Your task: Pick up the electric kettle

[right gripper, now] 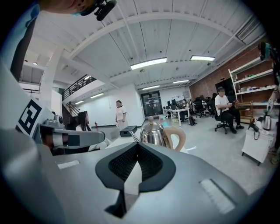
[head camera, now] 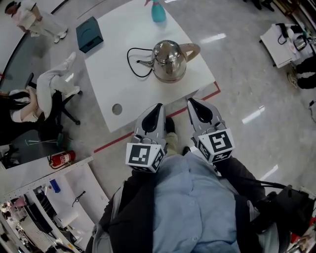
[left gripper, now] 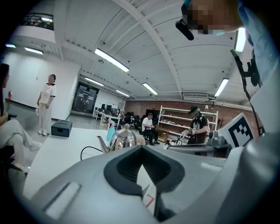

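Electric kettle [head camera: 169, 60] sits on white table [head camera: 106, 81] above glossy grey floor [head camera: 237, 64].

In the left gripper view the left tongs [left gripper: 141, 148] cover the bottom of the kettle [left gripper: 124, 139], so we cannot see its base or where it meets the tabletop [left gripper: 54, 153]. In the right gripper view the right tongs [right gripper: 138, 145] hide that same part. In the head view, the top edge cuts off the teal spray bottle [head camera: 158, 12] and the standing person [head camera: 34, 21] at the corner. What lies on the far shelf [left gripper: 175, 114] is too small for us to tell.
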A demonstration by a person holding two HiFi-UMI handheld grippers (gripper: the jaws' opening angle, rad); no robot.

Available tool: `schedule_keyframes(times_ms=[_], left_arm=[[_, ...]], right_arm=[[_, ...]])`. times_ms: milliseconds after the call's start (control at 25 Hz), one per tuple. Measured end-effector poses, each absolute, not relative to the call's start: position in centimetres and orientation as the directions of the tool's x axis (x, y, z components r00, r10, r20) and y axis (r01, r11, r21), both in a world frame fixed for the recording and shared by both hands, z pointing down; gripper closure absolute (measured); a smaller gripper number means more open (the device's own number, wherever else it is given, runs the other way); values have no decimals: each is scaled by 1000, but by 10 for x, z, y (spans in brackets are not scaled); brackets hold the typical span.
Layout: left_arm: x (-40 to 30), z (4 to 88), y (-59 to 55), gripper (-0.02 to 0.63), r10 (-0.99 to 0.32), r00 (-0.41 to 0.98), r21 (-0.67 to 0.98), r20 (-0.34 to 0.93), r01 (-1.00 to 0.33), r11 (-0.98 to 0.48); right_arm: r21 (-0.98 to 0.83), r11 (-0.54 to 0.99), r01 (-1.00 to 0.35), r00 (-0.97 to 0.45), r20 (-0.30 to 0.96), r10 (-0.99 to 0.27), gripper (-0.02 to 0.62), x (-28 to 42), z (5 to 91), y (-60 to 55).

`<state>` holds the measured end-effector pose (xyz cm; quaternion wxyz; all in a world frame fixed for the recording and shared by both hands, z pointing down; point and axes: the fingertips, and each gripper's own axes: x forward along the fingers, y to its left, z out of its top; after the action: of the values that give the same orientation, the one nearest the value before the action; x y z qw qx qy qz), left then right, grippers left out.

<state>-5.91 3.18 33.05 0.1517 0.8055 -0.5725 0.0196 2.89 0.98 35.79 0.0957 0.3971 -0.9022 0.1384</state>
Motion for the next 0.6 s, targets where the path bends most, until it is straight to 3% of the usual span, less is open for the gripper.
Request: schedule_keyframes(times_ms=[600], left_arm=[[-127,305,-89,604,-917,382,209,114,-912,-354]], right_arm=[[-103,563,-820,-570,222,-791,571,-9,329,-108]])
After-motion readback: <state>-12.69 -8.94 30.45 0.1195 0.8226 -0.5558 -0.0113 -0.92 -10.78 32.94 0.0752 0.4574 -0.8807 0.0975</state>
